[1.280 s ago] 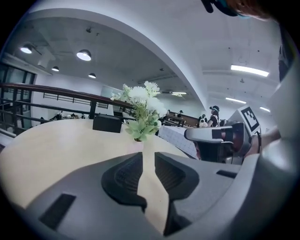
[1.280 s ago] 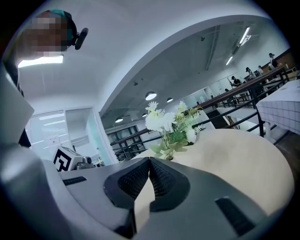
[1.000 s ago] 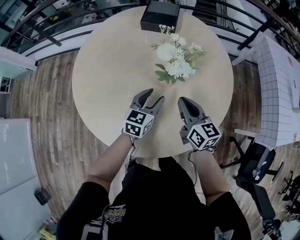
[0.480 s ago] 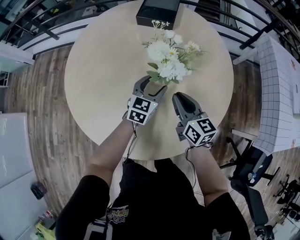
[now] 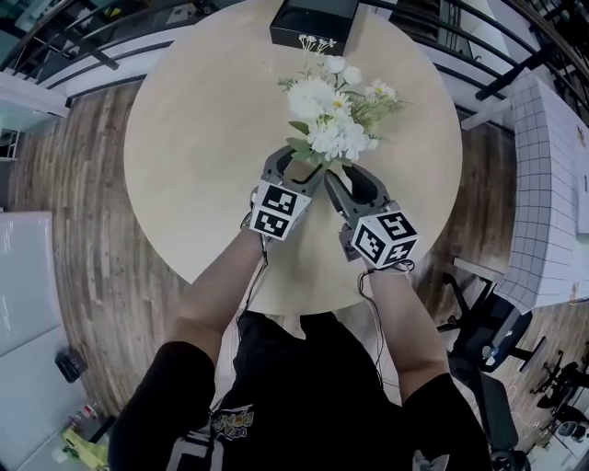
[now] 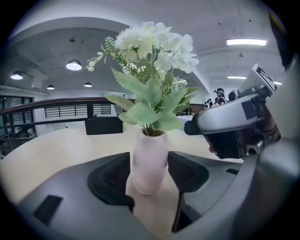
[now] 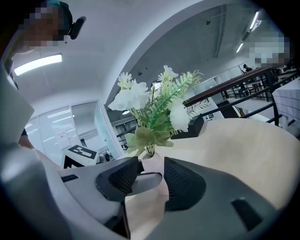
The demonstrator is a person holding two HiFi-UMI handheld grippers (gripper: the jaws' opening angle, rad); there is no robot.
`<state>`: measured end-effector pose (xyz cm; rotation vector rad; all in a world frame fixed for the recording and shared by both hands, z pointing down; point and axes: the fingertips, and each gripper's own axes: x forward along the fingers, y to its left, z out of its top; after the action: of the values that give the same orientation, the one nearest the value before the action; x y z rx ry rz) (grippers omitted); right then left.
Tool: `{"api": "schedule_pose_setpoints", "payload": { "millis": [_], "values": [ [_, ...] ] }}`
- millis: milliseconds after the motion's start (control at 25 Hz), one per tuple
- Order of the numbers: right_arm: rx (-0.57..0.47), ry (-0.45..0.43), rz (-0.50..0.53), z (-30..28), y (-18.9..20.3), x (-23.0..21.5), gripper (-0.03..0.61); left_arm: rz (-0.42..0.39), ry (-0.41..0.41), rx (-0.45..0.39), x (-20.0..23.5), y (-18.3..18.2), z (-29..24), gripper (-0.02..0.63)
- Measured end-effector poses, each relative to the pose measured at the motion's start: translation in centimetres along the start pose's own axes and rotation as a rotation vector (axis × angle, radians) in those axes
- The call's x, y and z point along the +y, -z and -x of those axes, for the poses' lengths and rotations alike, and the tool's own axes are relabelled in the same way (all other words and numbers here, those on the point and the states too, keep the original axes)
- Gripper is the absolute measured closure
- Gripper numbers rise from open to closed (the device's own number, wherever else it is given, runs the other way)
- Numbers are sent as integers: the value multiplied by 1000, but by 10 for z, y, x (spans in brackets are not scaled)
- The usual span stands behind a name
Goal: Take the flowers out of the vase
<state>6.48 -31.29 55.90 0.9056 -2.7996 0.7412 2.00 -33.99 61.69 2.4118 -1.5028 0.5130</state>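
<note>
Your left gripper [image 5: 300, 164] has its jaws spread wide around the pale pink vase [image 6: 150, 161], and they are closing. The dark pads [image 6: 112, 180] sit just beside its flanks, low on the body; no squeeze on it shows. The vase stands upright on the round, light wooden worktop [image 5: 202, 138], towards your side of the middle. The flowers [image 5: 333, 115], white blooms among green leaves, stand in it with their stems down in its mouth; none has been lifted out. Your right gripper [image 5: 346, 180] sits just beside the left one, on its right, under the near edge of the bouquet. Its jaws are opening and parted, pinching nothing; through their gap you see the top of the vase and one jaw of the left gripper. A black box [image 5: 313, 20] lies at the far edge of the worktop, well apart, behind the bouquet.
</note>
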Motion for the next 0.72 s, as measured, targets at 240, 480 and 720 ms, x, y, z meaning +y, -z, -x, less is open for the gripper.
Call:
{"api": "schedule_pose_setpoints", "payload": {
  "millis": [240,480,720],
  "values": [
    [17,-37,55,-26,-1,2,383,-3,-4,-7,-1,-1,1,377],
    [26,-46,95,-42,1,0,379,-2,-4,-12,-2,0,2,377],
    [19,-56,171,-56,0,4,379,-8,-1,-13,-2,-1,3,379]
  ]
}}
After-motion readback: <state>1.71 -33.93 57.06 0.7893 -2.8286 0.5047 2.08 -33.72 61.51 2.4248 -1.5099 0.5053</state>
